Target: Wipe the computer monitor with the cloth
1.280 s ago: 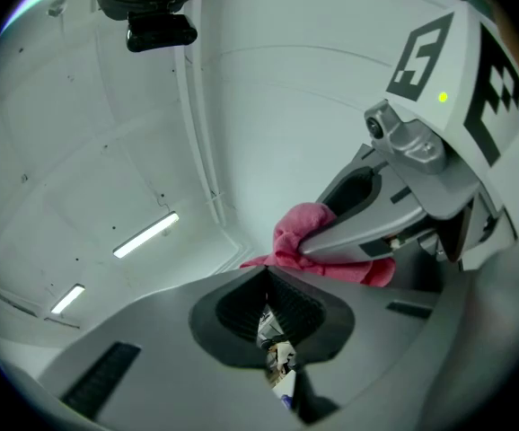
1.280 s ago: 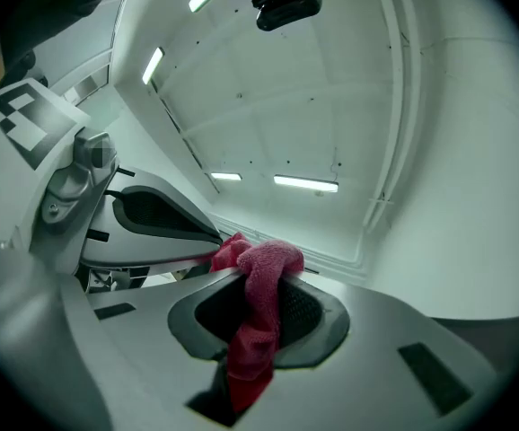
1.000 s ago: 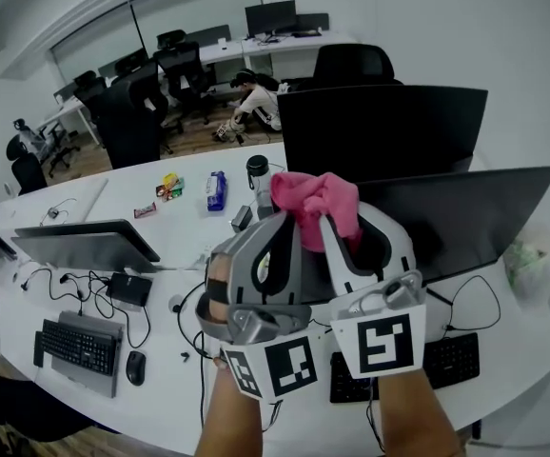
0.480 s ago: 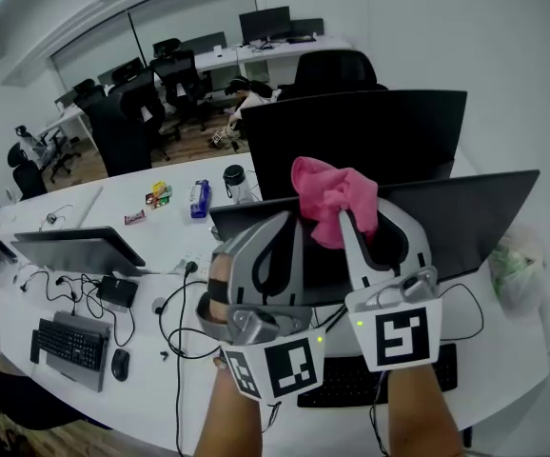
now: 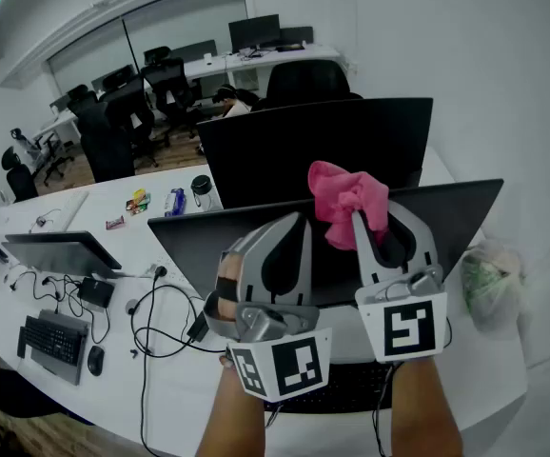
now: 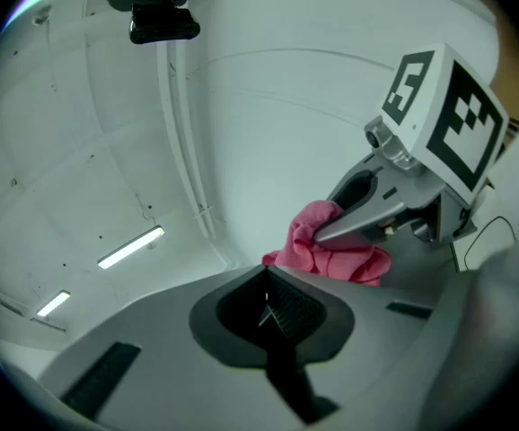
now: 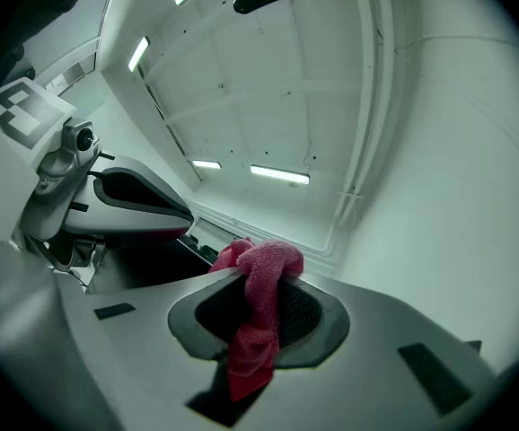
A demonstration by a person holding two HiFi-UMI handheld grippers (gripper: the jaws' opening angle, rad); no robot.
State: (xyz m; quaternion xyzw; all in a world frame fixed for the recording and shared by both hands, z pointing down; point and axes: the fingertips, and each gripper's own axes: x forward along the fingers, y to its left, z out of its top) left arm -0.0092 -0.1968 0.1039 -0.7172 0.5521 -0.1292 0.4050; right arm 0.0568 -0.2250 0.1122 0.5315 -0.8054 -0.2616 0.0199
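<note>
My right gripper (image 5: 372, 219) is shut on a crumpled pink cloth (image 5: 346, 196), which bunches above its fingertips. In the head view the cloth sits level with the top edge of the near dark monitor (image 5: 451, 219), which leans back on the white desk. In the right gripper view the cloth (image 7: 264, 308) hangs down between the shut jaws (image 7: 259, 285). My left gripper (image 5: 292, 231) is held up just left of the right one. Its jaws (image 6: 266, 305) are shut with nothing in them. The cloth (image 6: 331, 254) shows beside them in the left gripper view.
A second black monitor (image 5: 313, 150) stands behind the near one. A black keyboard (image 5: 351, 393) lies under my hands, and cables (image 5: 156, 322) trail left. A plastic bag (image 5: 489, 284) sits at the desk's right end. Further left are another monitor (image 5: 61, 250), keyboard (image 5: 54, 341) and office chairs (image 5: 113, 136).
Both grippers have shifted right along the desk toward the near monitor. The cloth stays gripped and has risen slightly against the monitor's top edge. The left gripper stays shut.
</note>
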